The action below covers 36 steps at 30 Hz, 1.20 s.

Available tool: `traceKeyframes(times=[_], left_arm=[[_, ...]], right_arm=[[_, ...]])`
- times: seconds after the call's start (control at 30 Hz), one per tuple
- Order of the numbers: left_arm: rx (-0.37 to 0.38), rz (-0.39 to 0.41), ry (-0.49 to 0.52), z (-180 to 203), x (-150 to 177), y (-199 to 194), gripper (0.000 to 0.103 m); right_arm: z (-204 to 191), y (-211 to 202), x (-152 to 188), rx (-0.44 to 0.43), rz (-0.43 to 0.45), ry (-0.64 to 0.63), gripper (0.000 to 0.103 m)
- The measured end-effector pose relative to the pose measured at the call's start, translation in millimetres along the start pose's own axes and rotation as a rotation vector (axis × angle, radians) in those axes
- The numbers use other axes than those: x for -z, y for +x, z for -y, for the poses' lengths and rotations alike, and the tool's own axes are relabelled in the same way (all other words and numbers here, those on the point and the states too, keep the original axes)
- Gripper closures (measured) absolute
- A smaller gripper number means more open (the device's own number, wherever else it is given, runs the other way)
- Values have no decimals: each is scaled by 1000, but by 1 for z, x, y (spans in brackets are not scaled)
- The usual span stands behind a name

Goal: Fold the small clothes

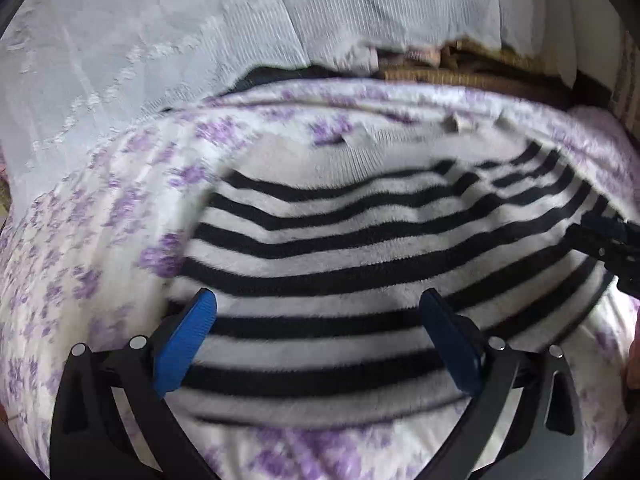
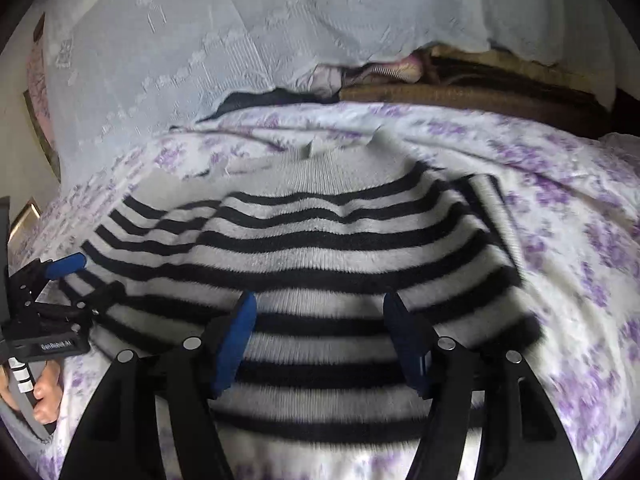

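Between the spread blue pads of the left gripper [image 1: 318, 320] lies the striped sweater [image 1: 360, 256], nothing pinched. The right gripper [image 2: 320, 320] hangs likewise parted over the same sweater [image 2: 304, 264]. The sweater lies flat, its plain grey collar end pointing away from both cameras, stripes running across, one sleeve folded in at each side. It rests on a bedsheet [image 2: 560, 208] with purple flowers. Beyond the sheet a pale lace cloth [image 2: 200, 40] hangs over a woven basket [image 2: 460, 96] whose contents are unclear.
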<state>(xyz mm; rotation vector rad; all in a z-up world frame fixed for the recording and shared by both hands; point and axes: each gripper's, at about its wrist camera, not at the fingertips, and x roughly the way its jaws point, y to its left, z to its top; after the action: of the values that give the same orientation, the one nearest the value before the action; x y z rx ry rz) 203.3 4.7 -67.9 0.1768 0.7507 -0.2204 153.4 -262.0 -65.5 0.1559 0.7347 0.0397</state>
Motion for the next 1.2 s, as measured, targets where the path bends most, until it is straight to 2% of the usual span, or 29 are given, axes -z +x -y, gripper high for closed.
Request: traceKeyframes(times=[0.07, 0.1, 0.17, 0.2, 0.23, 0.3, 0.43, 0.5, 0.57, 0.6, 0.63, 0.67, 0.77, 0.8, 0.87, 0.93, 1.07, 1.13, 1.17, 1.2], left_arm=[[-25, 18, -42, -14, 2, -9, 4], [-36, -2, -80, -26, 3, -7, 4], [-53, -103, -144, -46, 7, 14, 4], [0, -198, -208, -60, 14, 39, 4], [44, -205, -254, -68, 16, 43, 4], [54, -187, -284, -74, 12, 34, 4], [-14, -107, -289, -77, 12, 10, 4], [-50, -122, -298, -81, 14, 11, 4], [-40, -173, -309, -85, 20, 24, 4], [-40, -173, -314, -86, 21, 26, 4], [-56, -164, -299, -84, 20, 25, 4], [-76, -157, -278, -80, 20, 24, 4], [-122, -85, -255, -71, 13, 4, 4], [-105, -33, -258, -68, 9, -10, 4], [-46, 19, -264, -57, -3, -26, 4], [-10, 0, -235, -40, -17, -22, 4], [-9, -57, -174, -1, -35, 6, 4], [-37, -102, -150, 16, -30, 31, 4], [-45, -124, -146, 21, -24, 42, 4], [-48, -125, -145, 24, -16, 53, 4]], right_arm=[[15, -11, 2, 41, 16, 39, 37], [27, -7, 4, 71, -13, 68, 38], [43, 2, 9, 49, -42, 105, 43], [41, 1, 9, 55, -39, 99, 43], [37, 0, 9, 70, -39, 86, 43], [31, -7, 12, 92, -6, 72, 44], [37, -44, 10, 110, 116, 128, 44], [50, -48, 12, 134, 109, 166, 43], [71, -27, 18, 184, 27, 230, 43], [86, -10, 23, 175, -44, 286, 42], [95, -6, 23, 131, -52, 323, 40], [99, -10, 21, 113, -34, 343, 41], [99, -32, 17, 137, 64, 368, 43], [96, -37, 14, 139, 94, 361, 43], [81, -48, 3, 81, 156, 331, 43], [58, -43, -12, 48, 158, 269, 43], [1, -1, -26, 12, 63, 108, 43], [-22, 30, -21, 35, -21, 24, 40], [-30, 49, -13, 62, -81, -20, 36], [-35, 54, -7, 84, -71, -46, 34]])
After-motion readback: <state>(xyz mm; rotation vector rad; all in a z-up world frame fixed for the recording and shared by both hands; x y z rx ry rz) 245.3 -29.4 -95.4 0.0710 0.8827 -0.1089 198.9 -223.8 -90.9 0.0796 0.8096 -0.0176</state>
